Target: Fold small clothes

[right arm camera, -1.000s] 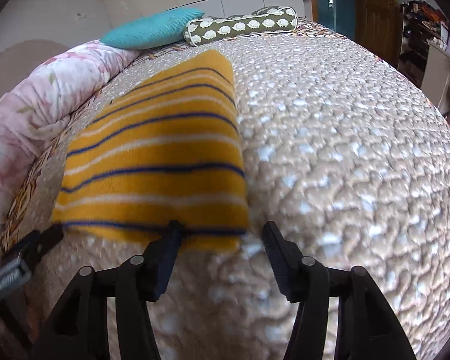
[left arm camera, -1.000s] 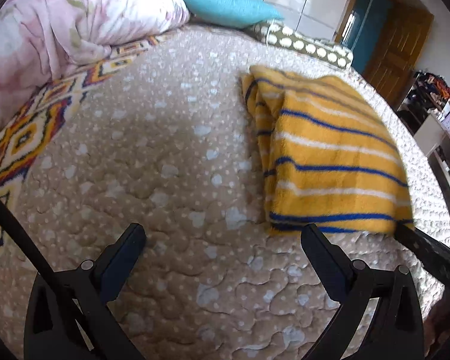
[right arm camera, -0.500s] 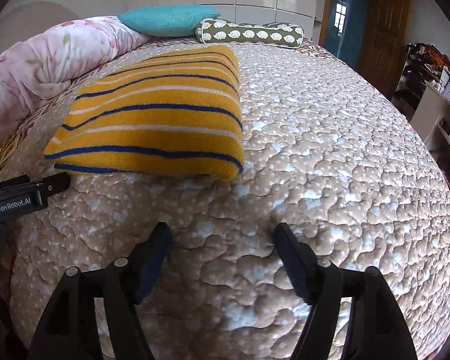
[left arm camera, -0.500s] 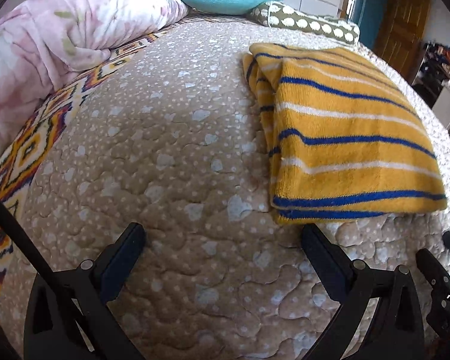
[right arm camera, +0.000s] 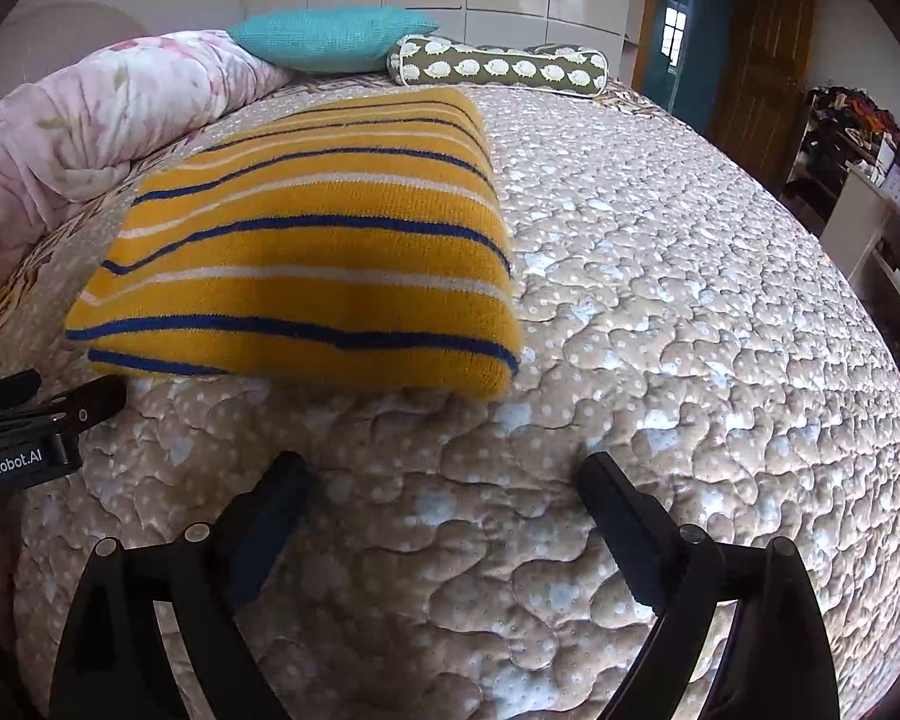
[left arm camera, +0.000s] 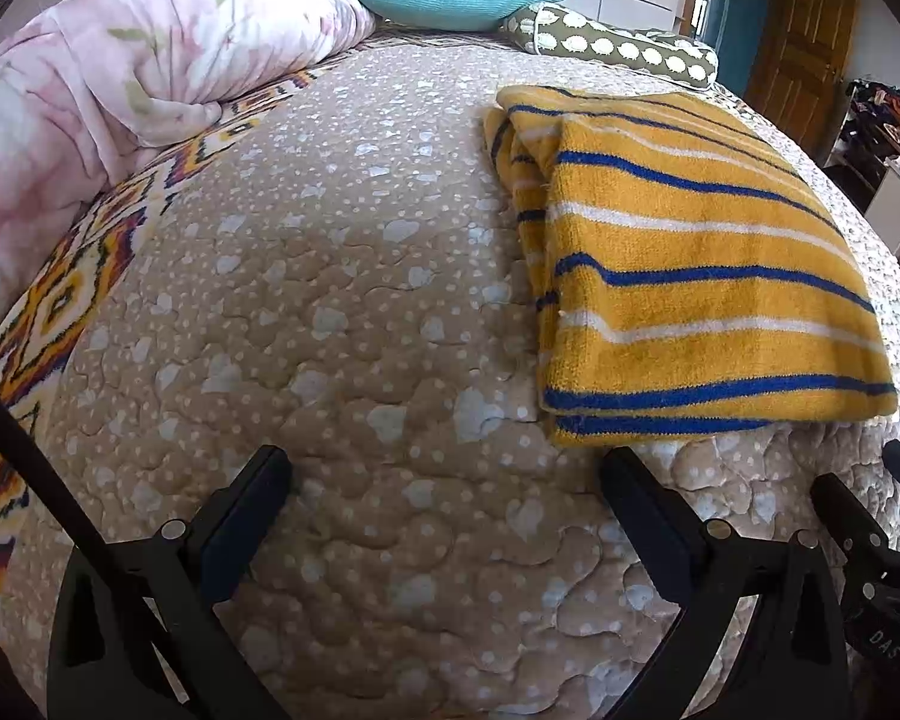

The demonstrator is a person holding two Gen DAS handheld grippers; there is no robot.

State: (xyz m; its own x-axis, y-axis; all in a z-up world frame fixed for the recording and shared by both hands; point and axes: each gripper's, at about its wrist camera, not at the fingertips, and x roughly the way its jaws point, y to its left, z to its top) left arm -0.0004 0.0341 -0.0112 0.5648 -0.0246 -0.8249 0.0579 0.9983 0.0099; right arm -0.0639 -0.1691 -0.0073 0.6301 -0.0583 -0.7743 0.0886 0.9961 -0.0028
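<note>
Since a second ago the right claw (right arm camera: 444,492) has let go of the striped garment's near edge and drawn back; its jaws have just been opening and now stand wide with only bedspread between them. The left claw (left arm camera: 444,486) is spread just as wide and holds nothing, its right finger just short of the garment's near left corner.

That yellow striped garment (left arm camera: 690,276) lies folded into a thick rectangle on the quilted bedspread (right arm camera: 660,312) — the right and near edges look like clean folds, while the left side shows stacked loose layers. It sits apart from the floral duvet (left arm camera: 150,78), the teal cushion (right arm camera: 324,39) and the patterned bolster (right arm camera: 498,66) at the head of the bed.

By my reading the fold on this piece is finished, or nearly so, and this is the release after it. What comes next is either one more halving — which would need both claws to pinch the near corners through every layer — or leaving it be and reaching for another garment, though none shows in either view.
</note>
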